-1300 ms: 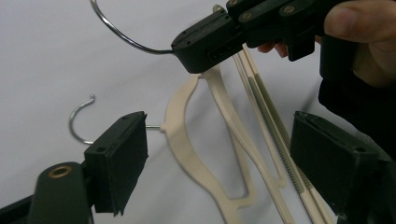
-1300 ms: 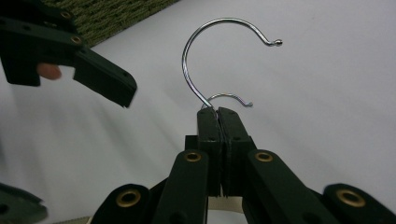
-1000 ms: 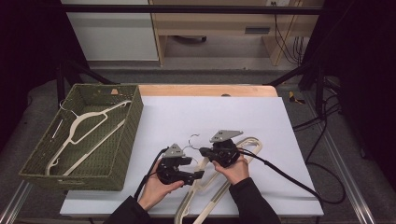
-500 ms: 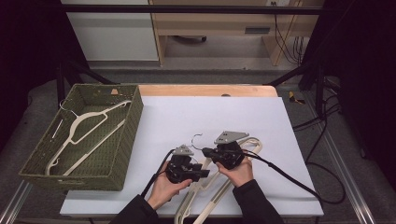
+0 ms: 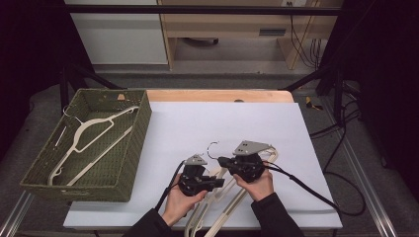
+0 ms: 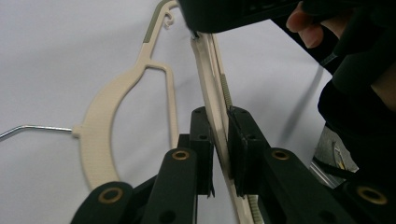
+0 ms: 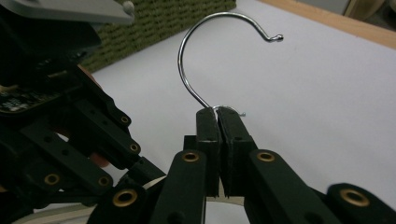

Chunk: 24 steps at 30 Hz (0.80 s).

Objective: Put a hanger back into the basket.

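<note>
The left gripper (image 6: 219, 154) has just closed on the cream plastic hanger's arm (image 6: 210, 84). The right gripper (image 7: 217, 122) pinches its thin silver metal hook (image 7: 196, 51). The hook could slip out, and the hanger might swing or drop.

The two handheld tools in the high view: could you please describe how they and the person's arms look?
Both the left tool and the right tool are black, each topped by a grey three-cornered plate, with a black cable trailing off. Up close, the jaw linkages carry brass-coloured pivot rings. The person wears dark long sleeves; the hands are ungloved.
</note>
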Each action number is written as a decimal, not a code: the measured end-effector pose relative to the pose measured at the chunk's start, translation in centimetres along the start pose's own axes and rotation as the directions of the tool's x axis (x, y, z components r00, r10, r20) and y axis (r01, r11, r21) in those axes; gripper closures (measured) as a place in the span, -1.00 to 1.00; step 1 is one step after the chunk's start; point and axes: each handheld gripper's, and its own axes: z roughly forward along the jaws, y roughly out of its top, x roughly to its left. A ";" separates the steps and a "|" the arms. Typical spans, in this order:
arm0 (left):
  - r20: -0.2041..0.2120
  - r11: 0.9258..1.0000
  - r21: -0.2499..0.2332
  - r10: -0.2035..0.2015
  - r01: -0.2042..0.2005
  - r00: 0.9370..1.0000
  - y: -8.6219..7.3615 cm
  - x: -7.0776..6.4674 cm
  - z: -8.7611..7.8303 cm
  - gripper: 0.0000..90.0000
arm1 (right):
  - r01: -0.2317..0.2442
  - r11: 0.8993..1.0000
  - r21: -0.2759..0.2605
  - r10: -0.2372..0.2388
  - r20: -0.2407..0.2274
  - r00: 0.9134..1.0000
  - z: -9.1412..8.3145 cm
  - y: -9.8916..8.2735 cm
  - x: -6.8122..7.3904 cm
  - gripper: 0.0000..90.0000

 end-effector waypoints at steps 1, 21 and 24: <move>0.005 1.000 -0.007 -0.012 0.012 1.000 0.0 -0.3 0.0 0.80 | -0.011 1.000 -0.029 0.010 -0.021 1.000 -0.8 -0.1 -0.1 0.86; 0.022 0.998 -0.051 0.040 -0.039 0.999 0.4 -4.2 -1.3 0.91 | -0.079 0.981 -0.177 0.085 0.031 0.996 -7.8 -3.5 -2.3 -0.13; 0.022 0.997 -0.061 0.047 -0.045 0.999 0.6 -4.1 -1.9 0.91 | -0.091 0.975 -0.203 0.102 0.044 0.994 -8.5 -3.5 -2.5 -0.27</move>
